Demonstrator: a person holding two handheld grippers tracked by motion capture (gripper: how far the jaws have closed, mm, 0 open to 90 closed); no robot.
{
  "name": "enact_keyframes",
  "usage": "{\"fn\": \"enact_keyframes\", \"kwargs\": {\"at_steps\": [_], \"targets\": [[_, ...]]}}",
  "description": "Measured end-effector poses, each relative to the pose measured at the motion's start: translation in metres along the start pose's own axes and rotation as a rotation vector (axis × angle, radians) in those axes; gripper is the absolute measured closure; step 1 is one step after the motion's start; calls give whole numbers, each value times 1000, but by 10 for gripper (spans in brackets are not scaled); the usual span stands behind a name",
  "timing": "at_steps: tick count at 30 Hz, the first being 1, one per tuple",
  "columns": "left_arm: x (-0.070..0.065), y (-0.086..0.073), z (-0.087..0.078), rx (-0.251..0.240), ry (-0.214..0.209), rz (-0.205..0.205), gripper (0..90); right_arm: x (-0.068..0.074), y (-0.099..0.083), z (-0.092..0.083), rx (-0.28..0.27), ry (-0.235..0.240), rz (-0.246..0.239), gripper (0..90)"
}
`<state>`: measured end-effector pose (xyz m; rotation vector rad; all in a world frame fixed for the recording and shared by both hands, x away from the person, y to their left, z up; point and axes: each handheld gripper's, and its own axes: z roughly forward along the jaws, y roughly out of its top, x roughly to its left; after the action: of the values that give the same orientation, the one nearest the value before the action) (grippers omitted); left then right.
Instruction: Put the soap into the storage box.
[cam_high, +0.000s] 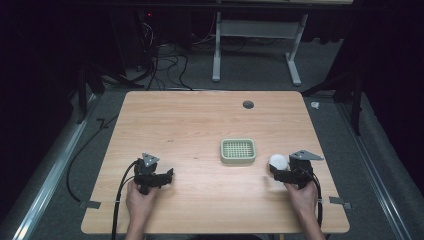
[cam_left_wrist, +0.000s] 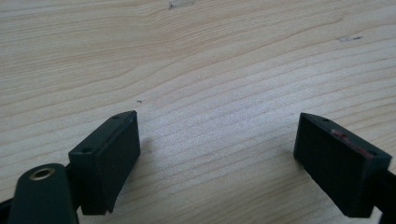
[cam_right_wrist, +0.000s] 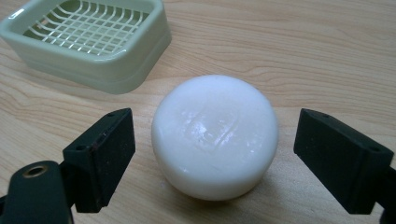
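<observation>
Pale wood-grain counter on grey carpet, dark room, cables behind: white soap beside green dish, between spread right gripper jaws, untouched; left gripper spread, empty.

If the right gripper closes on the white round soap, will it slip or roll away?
The soap looks glossy and its sides curve, so the right gripper may squeeze it out. It lies on its flat face on the table, so rolling seems unlikely. It appears solid and stiff.
</observation>
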<state>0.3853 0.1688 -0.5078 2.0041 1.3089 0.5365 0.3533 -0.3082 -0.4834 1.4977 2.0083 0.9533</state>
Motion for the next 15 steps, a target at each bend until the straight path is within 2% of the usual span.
{"fn": "enact_keyframes", "kwargs": {"at_steps": [15], "targets": [[0, 0, 0, 0, 0, 0, 150, 2, 0, 16, 36, -10, -12, 151]]}}
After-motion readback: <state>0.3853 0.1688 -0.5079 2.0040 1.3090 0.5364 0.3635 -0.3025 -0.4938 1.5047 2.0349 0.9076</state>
